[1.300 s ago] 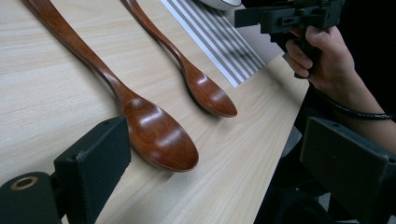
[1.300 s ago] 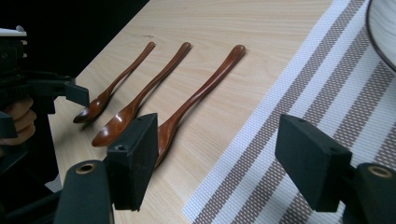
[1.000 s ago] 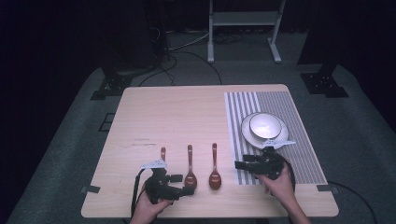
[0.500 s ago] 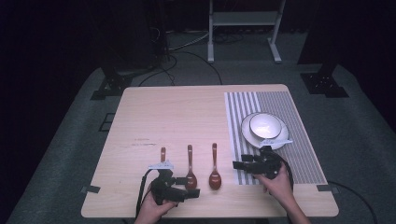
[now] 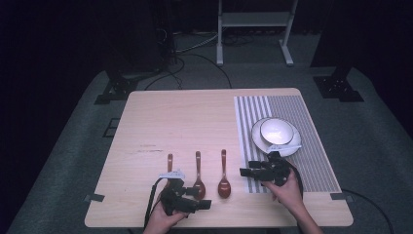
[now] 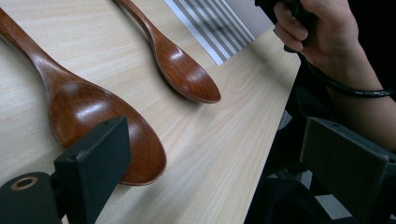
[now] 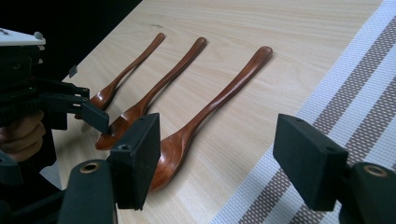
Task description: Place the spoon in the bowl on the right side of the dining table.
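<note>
Dark floor surrounds a wooden table (image 5: 195, 122) with 3 spoons (image 5: 224, 176) side by side. Both the left gripper (image 5: 195, 202) and right gripper (image 5: 251, 171) gape, seemingly empty.

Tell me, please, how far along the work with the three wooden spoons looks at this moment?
Nothing looks done yet: all three spoons lie side by side on the table. In hand: the open left gripper sits by the middle spoon; the open right gripper hovers near the right spoon. Neither holds anything. The left spoon and the bowl on its plate look untouched.
</note>
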`<state>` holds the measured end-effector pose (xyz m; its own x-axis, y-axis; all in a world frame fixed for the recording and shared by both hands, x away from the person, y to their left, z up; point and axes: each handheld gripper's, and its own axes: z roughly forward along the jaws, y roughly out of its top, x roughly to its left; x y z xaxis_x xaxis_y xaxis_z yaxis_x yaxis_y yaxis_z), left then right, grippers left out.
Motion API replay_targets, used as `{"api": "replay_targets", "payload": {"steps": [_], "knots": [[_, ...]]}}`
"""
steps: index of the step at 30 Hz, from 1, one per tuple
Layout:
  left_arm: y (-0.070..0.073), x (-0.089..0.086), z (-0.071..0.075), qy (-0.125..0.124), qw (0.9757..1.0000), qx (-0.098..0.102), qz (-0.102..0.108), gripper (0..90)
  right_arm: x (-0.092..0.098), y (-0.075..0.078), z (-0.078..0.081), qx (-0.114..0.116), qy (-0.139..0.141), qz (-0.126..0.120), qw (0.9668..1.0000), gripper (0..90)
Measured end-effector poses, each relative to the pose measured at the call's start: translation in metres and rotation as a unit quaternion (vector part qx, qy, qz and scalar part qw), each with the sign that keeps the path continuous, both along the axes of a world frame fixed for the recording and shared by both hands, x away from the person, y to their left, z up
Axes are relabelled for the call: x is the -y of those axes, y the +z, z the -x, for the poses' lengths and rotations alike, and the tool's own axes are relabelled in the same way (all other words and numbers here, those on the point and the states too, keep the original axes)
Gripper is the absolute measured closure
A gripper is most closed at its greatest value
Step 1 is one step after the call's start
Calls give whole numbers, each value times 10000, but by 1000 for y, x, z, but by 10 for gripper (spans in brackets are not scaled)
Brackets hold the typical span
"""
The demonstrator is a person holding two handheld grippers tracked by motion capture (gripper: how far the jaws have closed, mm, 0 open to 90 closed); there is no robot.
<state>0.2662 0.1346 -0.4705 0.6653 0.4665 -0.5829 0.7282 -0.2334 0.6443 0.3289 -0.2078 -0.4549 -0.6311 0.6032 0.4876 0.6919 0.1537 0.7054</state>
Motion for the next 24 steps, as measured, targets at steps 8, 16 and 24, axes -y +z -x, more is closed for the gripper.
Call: {"api": "replay_targets", "payload": {"steps": [8, 16, 24], "knots": [[-5, 3, 0, -15, 10000, -34, -60, 75, -10, 3, -3, 10, 108, 87, 9999, 312], [-8, 3, -1, 21, 9999, -86, -77, 81, -28, 10, -10, 18, 277, 157, 9995, 312], [-9, 3, -2, 37, 9999, -90, -49, 81, -57, 16, -26, -55, 516, 293, 9982, 311]]}}
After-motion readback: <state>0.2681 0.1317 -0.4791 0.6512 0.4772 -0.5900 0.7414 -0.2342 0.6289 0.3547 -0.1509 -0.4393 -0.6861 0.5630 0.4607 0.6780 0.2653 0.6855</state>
